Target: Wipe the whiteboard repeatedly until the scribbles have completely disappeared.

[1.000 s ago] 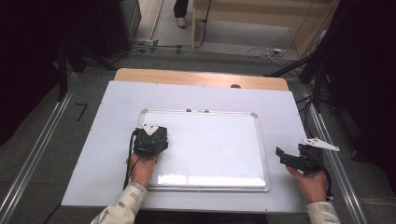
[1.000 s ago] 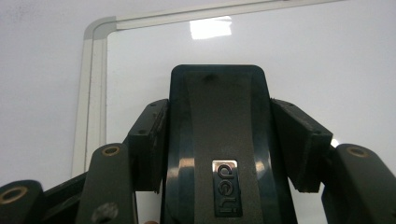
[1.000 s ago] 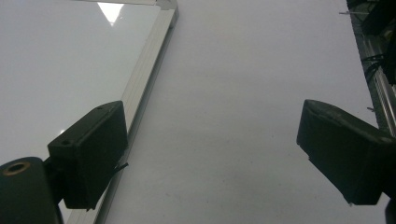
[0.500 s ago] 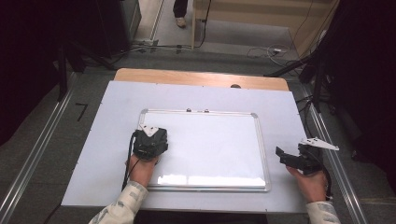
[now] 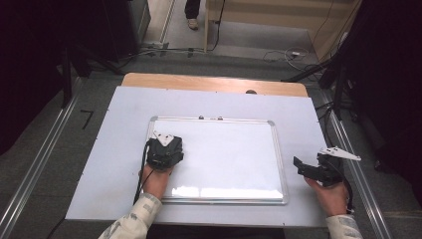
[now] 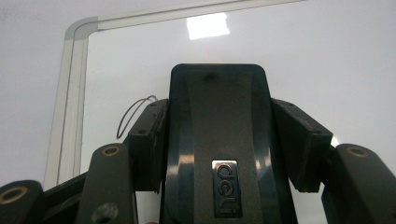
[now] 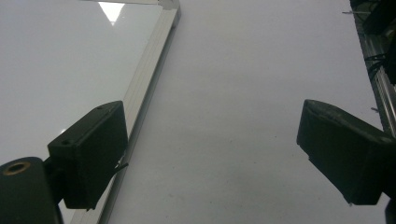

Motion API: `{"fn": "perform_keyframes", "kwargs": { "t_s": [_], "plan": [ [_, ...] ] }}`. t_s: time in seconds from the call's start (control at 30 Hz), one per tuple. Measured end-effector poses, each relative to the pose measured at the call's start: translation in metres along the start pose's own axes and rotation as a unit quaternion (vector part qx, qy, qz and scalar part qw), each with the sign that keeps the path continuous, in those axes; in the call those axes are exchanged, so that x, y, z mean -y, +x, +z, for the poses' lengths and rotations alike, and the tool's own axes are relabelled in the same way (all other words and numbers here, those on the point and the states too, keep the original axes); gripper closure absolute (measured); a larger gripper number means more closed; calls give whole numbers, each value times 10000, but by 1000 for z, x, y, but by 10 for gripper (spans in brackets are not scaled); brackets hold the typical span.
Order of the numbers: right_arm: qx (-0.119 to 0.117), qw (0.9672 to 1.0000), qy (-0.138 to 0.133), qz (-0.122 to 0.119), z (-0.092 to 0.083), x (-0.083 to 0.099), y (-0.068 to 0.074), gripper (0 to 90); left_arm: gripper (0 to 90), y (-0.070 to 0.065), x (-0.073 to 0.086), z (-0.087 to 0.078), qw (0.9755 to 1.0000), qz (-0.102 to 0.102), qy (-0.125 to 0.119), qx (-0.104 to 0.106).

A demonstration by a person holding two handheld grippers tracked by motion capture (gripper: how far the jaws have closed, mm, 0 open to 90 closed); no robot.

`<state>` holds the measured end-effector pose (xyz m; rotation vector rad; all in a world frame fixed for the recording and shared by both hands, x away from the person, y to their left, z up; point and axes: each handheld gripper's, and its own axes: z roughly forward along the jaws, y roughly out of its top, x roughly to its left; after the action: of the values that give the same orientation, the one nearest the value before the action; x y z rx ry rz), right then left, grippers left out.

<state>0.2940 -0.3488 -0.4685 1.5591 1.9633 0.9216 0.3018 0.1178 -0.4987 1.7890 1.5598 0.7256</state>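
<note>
Black and branded "deli", the eraser [image 6: 219, 140] sits clamped in the left hand-held gripper [image 5: 164, 152] on the whiteboard [image 5: 234, 149], toward its nine o'clock edge. At three o'clock, beside the frame over the tabletop [image 5: 124, 114], the right hand-held gripper [image 5: 311, 169] gapes wide, empty.

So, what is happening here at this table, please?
A person works over a whiteboard that lies flat on the table. The left gripper is shut on a black eraser and holds it on the board near its left edge. The right gripper is open with nothing between its jaws, beside the board's right frame.
</note>
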Motion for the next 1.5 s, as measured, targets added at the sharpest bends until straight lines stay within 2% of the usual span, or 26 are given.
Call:
{"fn": "perform_keyframes", "kwargs": {
  "t_s": [0.17,0.3,0.63,0.77,0.93,1.5],
  "plan": [
    [23,10000,-12,-1,0,1,-2,73,414,1,-8,9,10000,-28,-8,-22],
    [22,10000,-14,8,0,0,-2,73,413,2,-8,10,10000,-34,-27,2],
    [36,10000,30,-9,2,0,-2,73,413,1,3,-6,9998,144,119,73],
    [15,10000,-6,-13,1,0,-1,73,413,3,4,-6,9998,176,115,71],
    [33,10000,-4,-15,0,1,-2,73,412,16,3,-4,9999,52,99,-59],
    [38,10000,-3,10,-1,1,-3,73,412,37,0,1,9990,-263,70,-341]
  ]
}}
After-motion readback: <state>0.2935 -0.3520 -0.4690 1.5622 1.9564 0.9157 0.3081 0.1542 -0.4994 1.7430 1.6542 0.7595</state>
